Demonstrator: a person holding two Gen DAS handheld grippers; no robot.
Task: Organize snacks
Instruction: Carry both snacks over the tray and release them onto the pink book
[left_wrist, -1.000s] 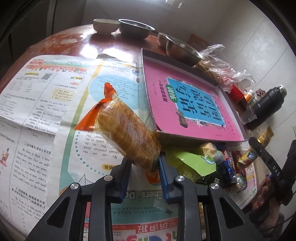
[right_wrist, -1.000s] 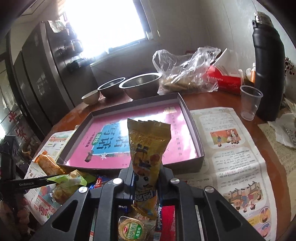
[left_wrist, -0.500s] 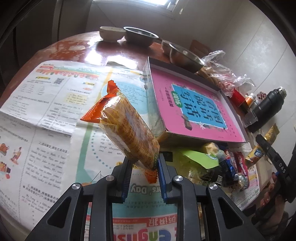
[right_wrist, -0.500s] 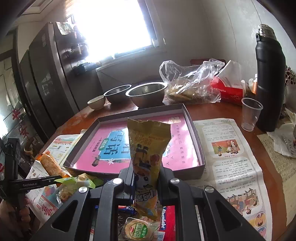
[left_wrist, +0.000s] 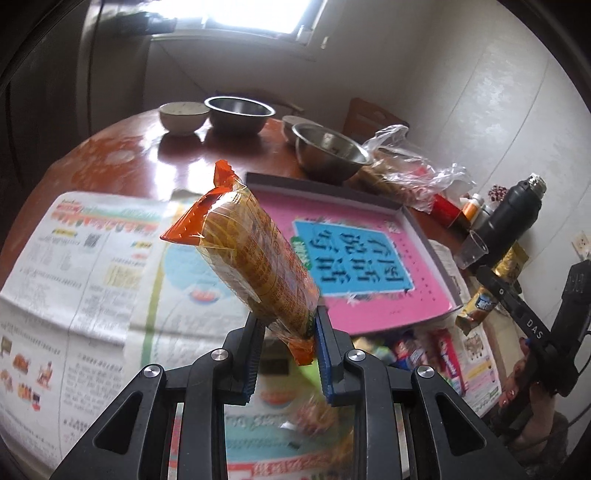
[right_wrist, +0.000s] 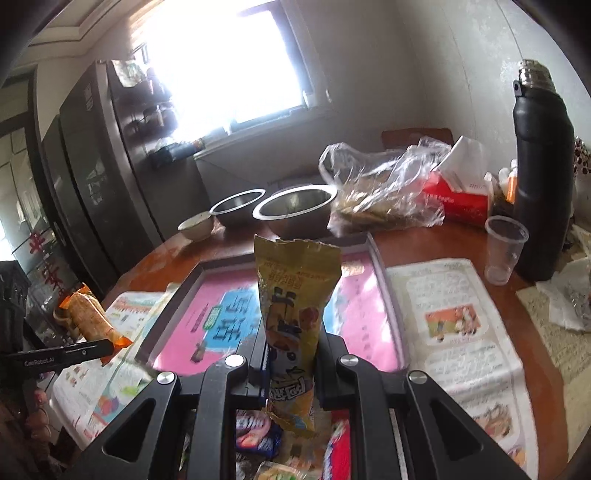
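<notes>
Glossy wood table (left_wrist: 177, 162) — shiny metal bowls (left_wrist: 240, 112) — crinkly plastic bag (right_wrist: 384, 184).

Bright window (right_wrist: 229, 70) (glare washes it out); pale walls (left_wrist: 480, 92); dark tall cabinet (right_wrist: 96, 177), round wooden table (left_wrist: 122, 155)

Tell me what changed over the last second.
Both claws rose, each lifting its snack clear of the pile: left claw with the orange cracker pack, right claw with the yellow packet. Both grips unchanged; the pink tray stayed put.
</notes>
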